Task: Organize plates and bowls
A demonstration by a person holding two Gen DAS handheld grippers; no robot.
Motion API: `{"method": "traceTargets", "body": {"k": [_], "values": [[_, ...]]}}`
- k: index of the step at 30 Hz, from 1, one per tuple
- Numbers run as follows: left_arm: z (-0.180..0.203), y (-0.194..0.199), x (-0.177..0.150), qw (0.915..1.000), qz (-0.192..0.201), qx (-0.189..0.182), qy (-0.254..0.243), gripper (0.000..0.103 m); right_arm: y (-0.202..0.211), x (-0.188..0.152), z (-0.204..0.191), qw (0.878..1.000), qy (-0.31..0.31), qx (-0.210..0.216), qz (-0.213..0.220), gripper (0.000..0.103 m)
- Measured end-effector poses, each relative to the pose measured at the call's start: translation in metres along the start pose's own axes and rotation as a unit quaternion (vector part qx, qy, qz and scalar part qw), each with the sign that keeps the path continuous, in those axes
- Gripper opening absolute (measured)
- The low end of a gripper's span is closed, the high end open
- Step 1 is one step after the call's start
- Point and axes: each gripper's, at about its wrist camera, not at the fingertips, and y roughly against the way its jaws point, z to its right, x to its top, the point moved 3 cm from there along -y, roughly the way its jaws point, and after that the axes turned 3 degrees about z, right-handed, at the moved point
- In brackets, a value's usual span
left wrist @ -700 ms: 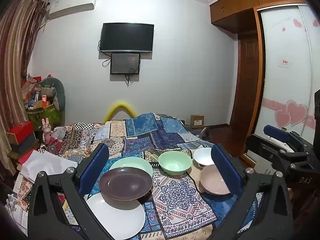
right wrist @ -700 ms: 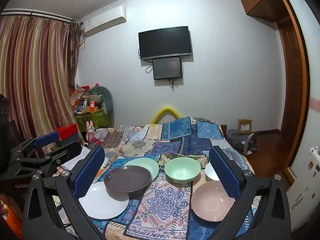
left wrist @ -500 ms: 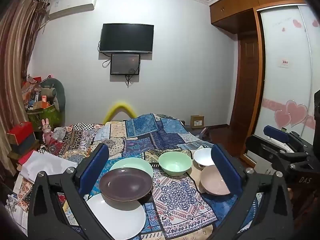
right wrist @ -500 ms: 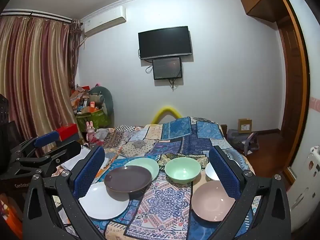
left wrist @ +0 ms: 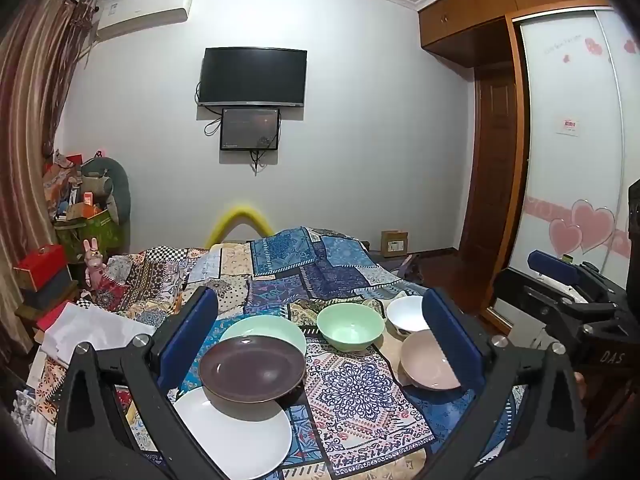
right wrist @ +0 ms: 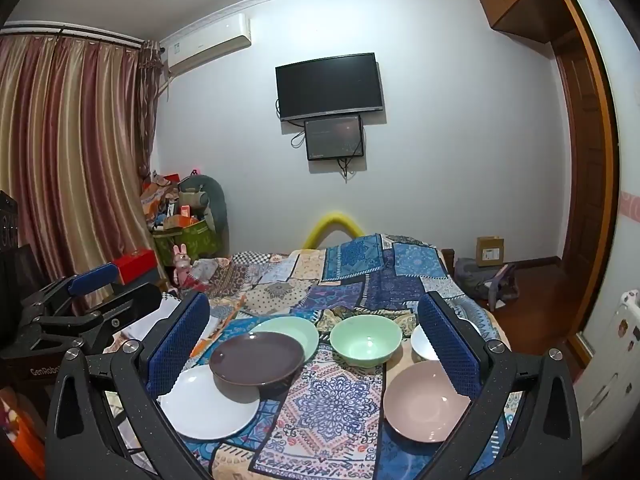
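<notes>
On a patchwork cloth lie a white plate (left wrist: 236, 440) (right wrist: 208, 404), a dark brown plate (left wrist: 252, 368) (right wrist: 256, 358) overlapping it, and a pale green plate (left wrist: 266, 328) (right wrist: 296, 330) behind. To their right stand a green bowl (left wrist: 350, 330) (right wrist: 366, 338), a white bowl (left wrist: 406, 314) (right wrist: 420, 342) and a pink bowl (left wrist: 428, 364) (right wrist: 426, 400). My left gripper (left wrist: 320, 336) is open, held above the near edge, nothing between its fingers. My right gripper (right wrist: 314, 344) is open too, equally back from the dishes. Each gripper shows at the edge of the other's view.
The patchwork cloth (left wrist: 352, 392) covers a bed-like surface reaching back to the wall. White paper (left wrist: 92, 326) lies at the left edge. Clutter and a red box (left wrist: 40, 260) stand at left; a wardrobe (left wrist: 568, 160) and door are at right.
</notes>
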Motion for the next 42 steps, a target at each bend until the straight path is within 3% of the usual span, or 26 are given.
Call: {"method": "traceTargets", "body": {"k": [42], "values": [[-0.0003,-0.0025,-0.0011,1.0000,-0.003,-0.002,-0.001,0.103,-0.0006,-0.0064,0.0048,1.000,-0.006,-0.002,-0.003,0.103]]}}
